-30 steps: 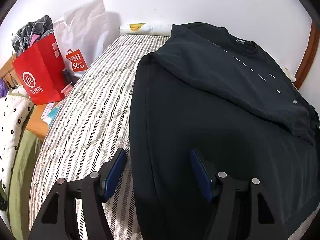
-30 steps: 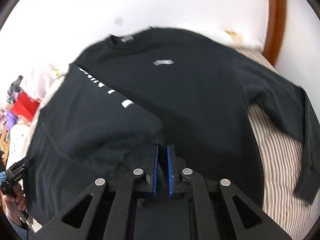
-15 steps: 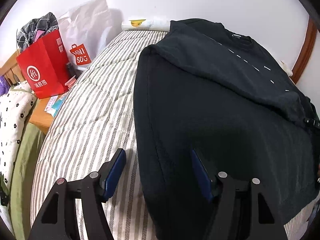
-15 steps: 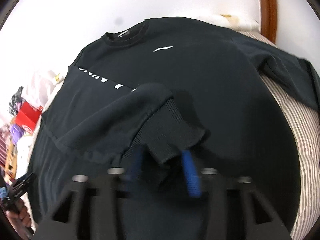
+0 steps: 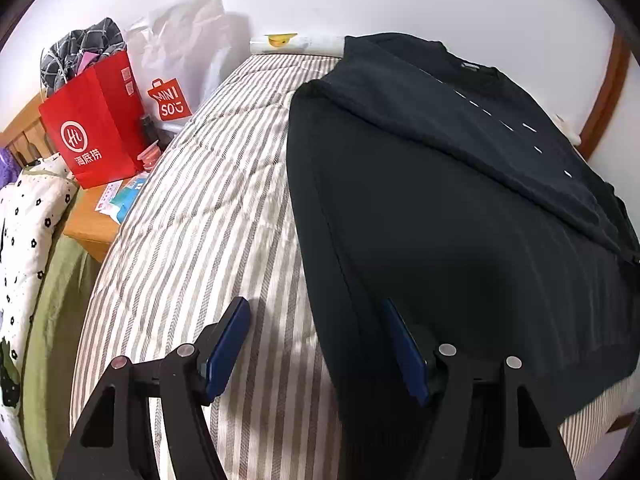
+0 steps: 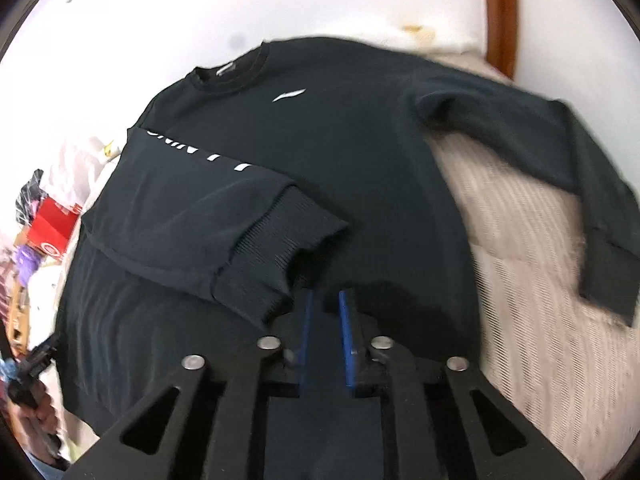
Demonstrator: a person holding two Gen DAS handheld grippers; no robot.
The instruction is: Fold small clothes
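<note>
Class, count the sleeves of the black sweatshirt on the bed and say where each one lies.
2. One sleeve is folded across the chest of the sweatshirt, its ribbed cuff near the right gripper. The other sleeve lies spread out over the striped bedding.

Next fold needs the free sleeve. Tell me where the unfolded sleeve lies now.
In the right wrist view the unfolded sleeve stretches to the right off the sweatshirt onto the striped bedding, near the brown frame; the folded sleeve lies across the chest.

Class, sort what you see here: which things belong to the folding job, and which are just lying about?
Job: black sweatshirt, its folded sleeve, left tongs, right tongs.

Lying about: red bag, white bag, checked cloth, flowered quilt.
</note>
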